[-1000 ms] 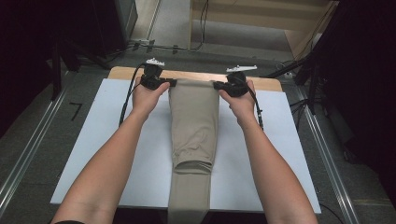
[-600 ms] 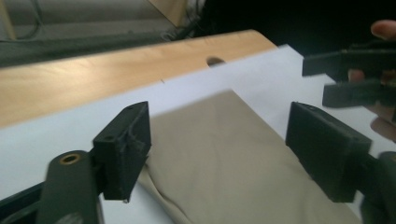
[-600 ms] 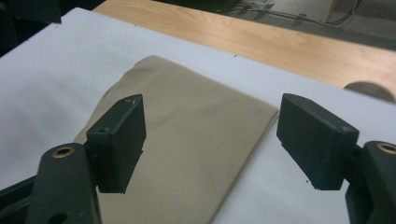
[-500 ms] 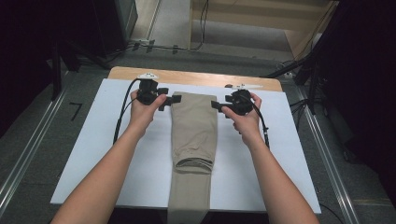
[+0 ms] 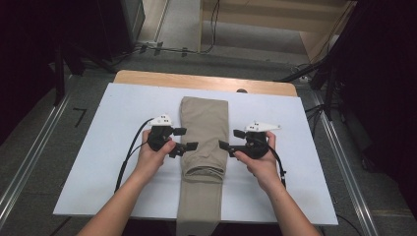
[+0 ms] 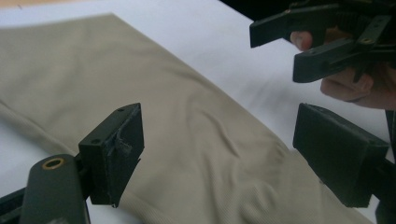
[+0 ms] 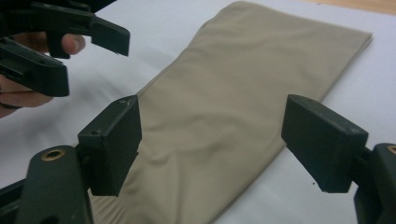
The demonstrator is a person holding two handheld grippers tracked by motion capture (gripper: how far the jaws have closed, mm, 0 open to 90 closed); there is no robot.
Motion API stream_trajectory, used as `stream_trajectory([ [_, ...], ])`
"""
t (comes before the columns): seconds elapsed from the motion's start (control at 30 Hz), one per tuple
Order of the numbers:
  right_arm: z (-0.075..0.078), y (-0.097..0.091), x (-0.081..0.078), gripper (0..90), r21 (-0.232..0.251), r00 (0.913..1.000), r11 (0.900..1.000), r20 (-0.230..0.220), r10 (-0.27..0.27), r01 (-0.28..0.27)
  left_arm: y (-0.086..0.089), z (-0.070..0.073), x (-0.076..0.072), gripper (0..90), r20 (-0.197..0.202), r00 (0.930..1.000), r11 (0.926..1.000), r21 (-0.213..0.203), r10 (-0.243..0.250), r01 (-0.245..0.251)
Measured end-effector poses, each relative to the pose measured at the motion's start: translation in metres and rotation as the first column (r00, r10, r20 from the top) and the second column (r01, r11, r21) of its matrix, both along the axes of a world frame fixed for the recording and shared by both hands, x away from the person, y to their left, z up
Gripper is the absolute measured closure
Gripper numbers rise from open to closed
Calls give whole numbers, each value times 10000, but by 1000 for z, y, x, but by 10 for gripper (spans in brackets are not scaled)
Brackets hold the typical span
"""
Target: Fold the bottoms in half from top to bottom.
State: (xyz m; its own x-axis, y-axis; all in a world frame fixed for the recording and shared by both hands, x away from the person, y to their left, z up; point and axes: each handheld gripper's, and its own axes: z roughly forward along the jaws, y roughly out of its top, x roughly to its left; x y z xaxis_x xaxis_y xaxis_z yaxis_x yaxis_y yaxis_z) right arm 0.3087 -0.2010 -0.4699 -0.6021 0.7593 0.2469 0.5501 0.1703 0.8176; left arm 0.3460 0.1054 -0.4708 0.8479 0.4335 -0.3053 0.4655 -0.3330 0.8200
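A beige garment (image 5: 204,128), folded into a long strip, lies lengthwise down the middle of the white board (image 5: 113,113). Its folded end (image 5: 201,173) rests on a lower layer that hangs over the board's near edge. My left gripper (image 5: 186,138) is open at the strip's left edge, level with its middle. My right gripper (image 5: 231,139) is open at the right edge and faces it. In the left gripper view the open left gripper (image 6: 224,154) hovers over the cloth (image 6: 187,112), with the right gripper (image 6: 327,42) beyond. In the right gripper view the open right gripper (image 7: 215,144) hovers over the cloth (image 7: 247,93).
The board sits on a wooden table (image 5: 206,81) whose far edge shows. Metal rails (image 5: 29,157) run along both sides on the floor. Cables and dark stands (image 5: 319,73) lie beyond the table.
Both grippers have left the garment's far edge and drawn back toward the person, ending open on either side of its middle. The garment's far end now lies flat.
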Motion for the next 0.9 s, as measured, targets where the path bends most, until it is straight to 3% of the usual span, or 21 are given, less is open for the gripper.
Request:
stream_trajectory([
  [0.07,-3,1,-13,195,49,9999,9999,-25,143,-143,0,-2,-12,173,45,9999,9997,212,-121,120],
  [0.27,-12,9,-47,196,-244,9970,9970,206,744,-738,2,-13,-46,196,-85,9981,9981,107,-604,605],
  [0.33,-16,14,-56,197,-524,9960,9950,217,868,-856,2,-15,-53,205,-100,9982,9979,244,-594,596],
  [0.47,-26,21,-67,204,-862,9960,9924,120,887,-873,2,-19,-66,239,330,9991,9972,718,-252,228],
  [0.6,-34,26,-69,223,-1292,9960,9881,212,871,-836,0,-23,-69,297,684,9975,9923,1235,-177,92],
  [0.67,-39,29,-69,245,-1732,9958,9817,326,857,-788,-2,-26,-69,340,672,9977,9907,1361,-95,3],
  [0.8,-47,33,-69,326,-2098,9966,9747,134,815,-769,-3,-30,-69,431,862,9960,9800,1947,247,-412],
  [0.9,-48,31,-68,419,-2122,9983,9761,221,531,-472,2,-29,-65,511,677,9970,9854,1636,374,-481],
])
